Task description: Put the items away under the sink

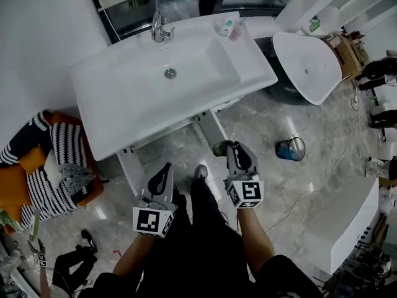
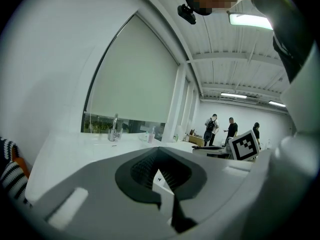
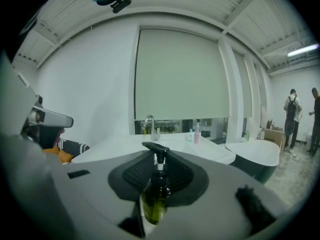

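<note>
Grips dark-green pump bottle [image 3: 155, 199] upright in right tongs [image 3: 158, 176], closed on its body, low before the sink [image 1: 124, 89], not yet underneath; pinches small white piece [image 2: 164, 189], kind unclear, in shut left tongs [image 2: 161, 171]. Risks slipping from the narrow grip, or knocking the white legs [image 1: 211, 126] when reaching under. Pale worktop with two bottles [image 1: 231, 28]; glossy marble floor [image 1: 186, 148]; white tub [image 1: 307, 67] nearby.

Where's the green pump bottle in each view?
Head view: green pump bottle at the right hand-held gripper tip, centre-right.
Left gripper view: not in it; its jaws hold a white item.
Right gripper view: bottle bottom centre, between the jaws.
Shared landmark: the sink faucet.
</note>
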### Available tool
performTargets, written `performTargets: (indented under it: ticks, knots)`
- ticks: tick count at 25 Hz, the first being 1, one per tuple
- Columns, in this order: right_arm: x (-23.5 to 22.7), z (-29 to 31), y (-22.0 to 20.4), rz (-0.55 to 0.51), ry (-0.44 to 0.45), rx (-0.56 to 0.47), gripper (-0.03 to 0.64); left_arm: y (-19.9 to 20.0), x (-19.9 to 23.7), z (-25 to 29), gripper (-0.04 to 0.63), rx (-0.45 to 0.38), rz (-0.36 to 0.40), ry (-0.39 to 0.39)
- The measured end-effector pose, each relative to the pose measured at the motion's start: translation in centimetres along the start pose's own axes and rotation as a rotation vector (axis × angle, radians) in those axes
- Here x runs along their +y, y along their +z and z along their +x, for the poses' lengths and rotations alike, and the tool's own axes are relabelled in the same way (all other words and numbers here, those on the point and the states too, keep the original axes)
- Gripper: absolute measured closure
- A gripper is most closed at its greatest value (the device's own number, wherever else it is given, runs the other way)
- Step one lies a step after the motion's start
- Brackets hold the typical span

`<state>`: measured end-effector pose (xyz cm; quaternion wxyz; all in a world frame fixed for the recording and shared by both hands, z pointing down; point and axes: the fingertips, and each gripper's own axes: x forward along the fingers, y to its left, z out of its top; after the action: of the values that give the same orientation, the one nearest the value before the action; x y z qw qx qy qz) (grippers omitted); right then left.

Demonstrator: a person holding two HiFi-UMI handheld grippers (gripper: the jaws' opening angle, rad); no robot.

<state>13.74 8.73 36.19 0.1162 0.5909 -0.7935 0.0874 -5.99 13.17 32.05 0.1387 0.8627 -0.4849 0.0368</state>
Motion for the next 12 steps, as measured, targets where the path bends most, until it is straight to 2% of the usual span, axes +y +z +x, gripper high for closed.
performTargets:
  ticks: [5, 12]
  knots:
    - [2.4, -1.3, -2.3, -0.001, 0.024, 0.004, 0.537, -2.3, -0.5, -1.5, 0.588, 0.012, -0.006, -0.013]
    - [4.6, -1.2, -5.9, -0.011, 0.097, 0.030, 0.537, -3.6, -0.6, -2.4, 0.588, 0.002, -0.021, 0.053]
